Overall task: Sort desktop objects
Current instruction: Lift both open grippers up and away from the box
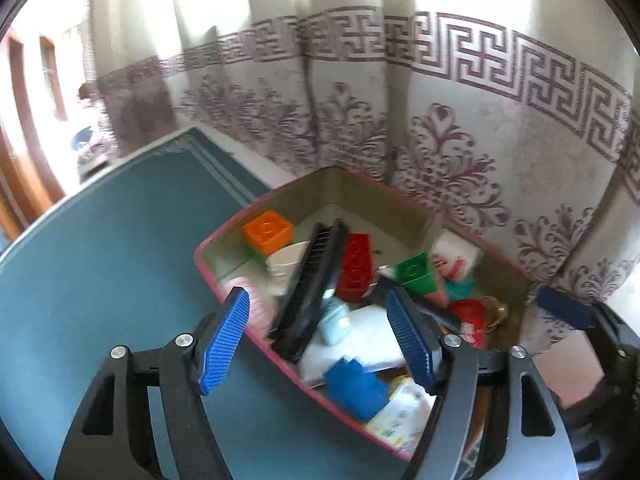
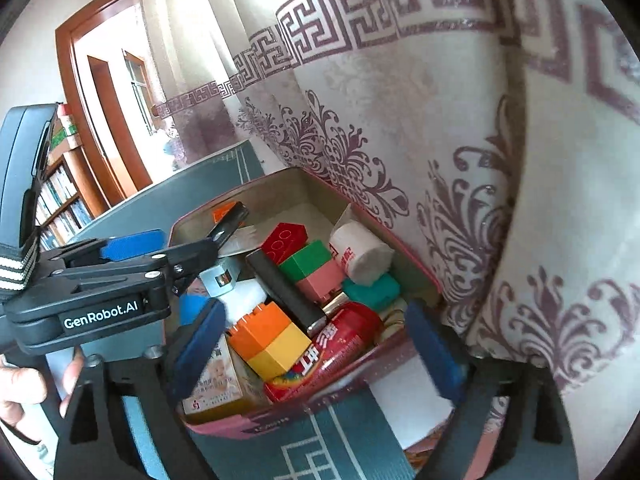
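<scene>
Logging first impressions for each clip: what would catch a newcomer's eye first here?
The pink-rimmed box, crammed with bright things, sits on the teal mat right against the patterned curtain. Inside, an orange-and-yellow block stack lies beside a red can, with a black comb slanting across the clutter. Both grippers' blue fingers frame the box, spread apart and empty.

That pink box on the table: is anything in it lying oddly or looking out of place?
Yes. A black comb slants across the pink box, its upper end propped on the pile of toy bricks rather than lying flat. Otherwise the contents are just a loose jumble; nothing has spilled onto the teal mat and nothing looks broken.
</scene>
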`<state>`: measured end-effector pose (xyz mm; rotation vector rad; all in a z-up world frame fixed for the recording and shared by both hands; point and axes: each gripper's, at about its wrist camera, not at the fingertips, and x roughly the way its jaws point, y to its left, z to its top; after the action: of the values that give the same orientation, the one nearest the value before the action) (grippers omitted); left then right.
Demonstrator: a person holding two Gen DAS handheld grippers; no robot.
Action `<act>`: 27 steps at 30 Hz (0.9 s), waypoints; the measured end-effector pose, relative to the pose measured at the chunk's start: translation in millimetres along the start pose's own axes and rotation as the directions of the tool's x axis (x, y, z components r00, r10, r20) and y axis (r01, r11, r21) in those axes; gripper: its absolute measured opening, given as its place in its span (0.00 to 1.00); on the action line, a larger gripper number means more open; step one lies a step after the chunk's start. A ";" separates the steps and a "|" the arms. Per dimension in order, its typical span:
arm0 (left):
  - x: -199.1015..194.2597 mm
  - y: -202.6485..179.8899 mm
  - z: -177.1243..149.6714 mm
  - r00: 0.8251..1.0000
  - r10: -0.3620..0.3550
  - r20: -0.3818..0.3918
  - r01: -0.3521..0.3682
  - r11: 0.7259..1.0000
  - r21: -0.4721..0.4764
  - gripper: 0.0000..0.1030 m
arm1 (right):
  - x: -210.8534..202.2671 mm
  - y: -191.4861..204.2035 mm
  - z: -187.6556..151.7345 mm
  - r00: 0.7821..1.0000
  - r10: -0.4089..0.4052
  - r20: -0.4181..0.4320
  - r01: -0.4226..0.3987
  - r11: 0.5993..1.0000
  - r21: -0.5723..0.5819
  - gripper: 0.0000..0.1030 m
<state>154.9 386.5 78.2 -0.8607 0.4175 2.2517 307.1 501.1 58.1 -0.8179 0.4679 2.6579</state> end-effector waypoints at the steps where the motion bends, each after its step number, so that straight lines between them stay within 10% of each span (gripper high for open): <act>1: -3.1 2.5 -1.7 1.000 0.027 0.007 -0.027 1.000 -0.011 0.76 | -1.6 0.1 -1.5 1.000 -0.006 0.002 0.006 1.000 0.000 1.00; 10: -37.8 13.0 -11.4 0.966 0.251 0.055 -0.246 0.965 -0.092 0.81 | -17.2 -6.4 -10.4 0.999 -0.042 -0.019 0.042 0.999 0.029 1.00; 16: -46.4 11.0 -13.9 0.994 0.112 0.014 -0.108 0.982 -0.154 0.82 | -29.6 2.9 -17.2 0.997 -0.078 -0.018 0.077 0.996 -0.034 1.00; 27: -71.9 1.3 -20.4 0.981 0.179 0.081 -0.166 0.975 -0.148 0.86 | -40.7 8.4 -22.7 0.997 -0.082 -0.016 0.081 0.996 -0.034 1.00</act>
<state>202.9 340.5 112.5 -0.8124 0.3032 2.4958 346.6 476.2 65.9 -0.8517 0.3876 2.5921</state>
